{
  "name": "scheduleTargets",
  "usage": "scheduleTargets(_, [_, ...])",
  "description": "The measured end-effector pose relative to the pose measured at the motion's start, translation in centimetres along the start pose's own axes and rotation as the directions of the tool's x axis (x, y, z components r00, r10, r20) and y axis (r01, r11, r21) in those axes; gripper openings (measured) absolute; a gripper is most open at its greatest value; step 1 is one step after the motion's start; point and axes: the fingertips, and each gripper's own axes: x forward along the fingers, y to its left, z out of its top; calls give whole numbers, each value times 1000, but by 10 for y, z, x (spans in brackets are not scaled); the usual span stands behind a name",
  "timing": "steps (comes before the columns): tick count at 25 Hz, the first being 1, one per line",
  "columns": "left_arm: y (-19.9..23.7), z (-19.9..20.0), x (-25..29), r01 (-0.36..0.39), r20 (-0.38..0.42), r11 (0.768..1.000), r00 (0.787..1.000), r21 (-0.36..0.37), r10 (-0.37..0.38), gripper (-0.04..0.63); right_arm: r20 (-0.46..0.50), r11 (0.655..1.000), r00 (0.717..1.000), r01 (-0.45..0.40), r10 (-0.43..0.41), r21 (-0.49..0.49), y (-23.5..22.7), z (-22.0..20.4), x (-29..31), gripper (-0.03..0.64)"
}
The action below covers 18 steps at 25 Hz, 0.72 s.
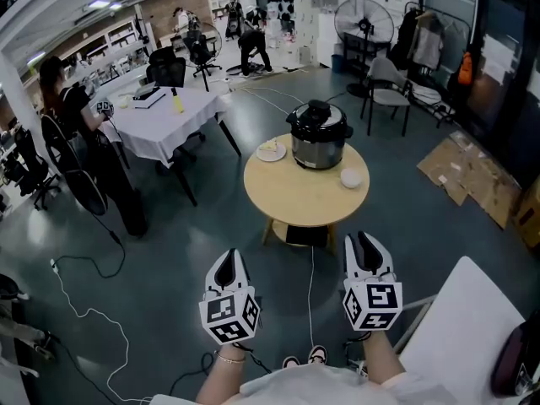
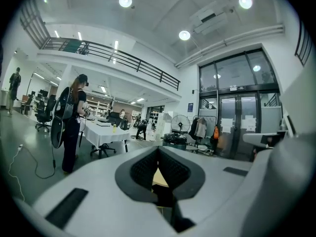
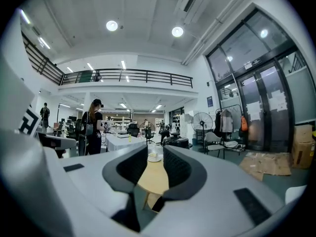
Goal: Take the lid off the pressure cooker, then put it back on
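The silver pressure cooker [image 1: 319, 146] stands at the back of a round wooden table [image 1: 299, 199], its black lid [image 1: 319, 118] seated on top. Both grippers hang well short of the table, pointing at it. My left gripper [image 1: 228, 267] has its pads together and holds nothing. My right gripper [image 1: 364, 245] shows a narrow gap between its pads, with nothing in it. In the left gripper view the left gripper [image 2: 158, 154] frames a sliver of tabletop, the cooker [image 2: 174, 139] far ahead. In the right gripper view the right gripper [image 3: 155, 154] frames the table [image 3: 153, 179] and the cooker [image 3: 177, 142].
On the table lie a small plate [image 1: 271, 151] and a white round object [image 1: 351, 177]. A white-clothed table [image 1: 169, 112] and a standing person [image 1: 72, 108] are at the left. A chair [image 1: 388, 95], a fan [image 1: 364, 19] and flattened cardboard [image 1: 468, 171] are at the right. Cables [image 1: 84, 285] run over the floor.
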Motion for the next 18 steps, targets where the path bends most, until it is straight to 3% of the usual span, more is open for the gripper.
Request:
scheduleTargets(4, [12, 1, -1, -24, 0, 1000, 1000, -8, 24, -5, 9, 1000, 1000, -9, 9, -9, 7, 3, 5, 184])
scheduleTargets(9, [23, 2, -4, -46, 0, 999, 999, -19, 46, -5, 18, 999, 1000, -15, 15, -28, 13, 7, 10, 253])
scheduleTargets(18, [33, 3, -1, -59, 7, 998, 998, -29, 59, -5, 60, 999, 998, 2, 1, -37, 14, 13, 20, 474])
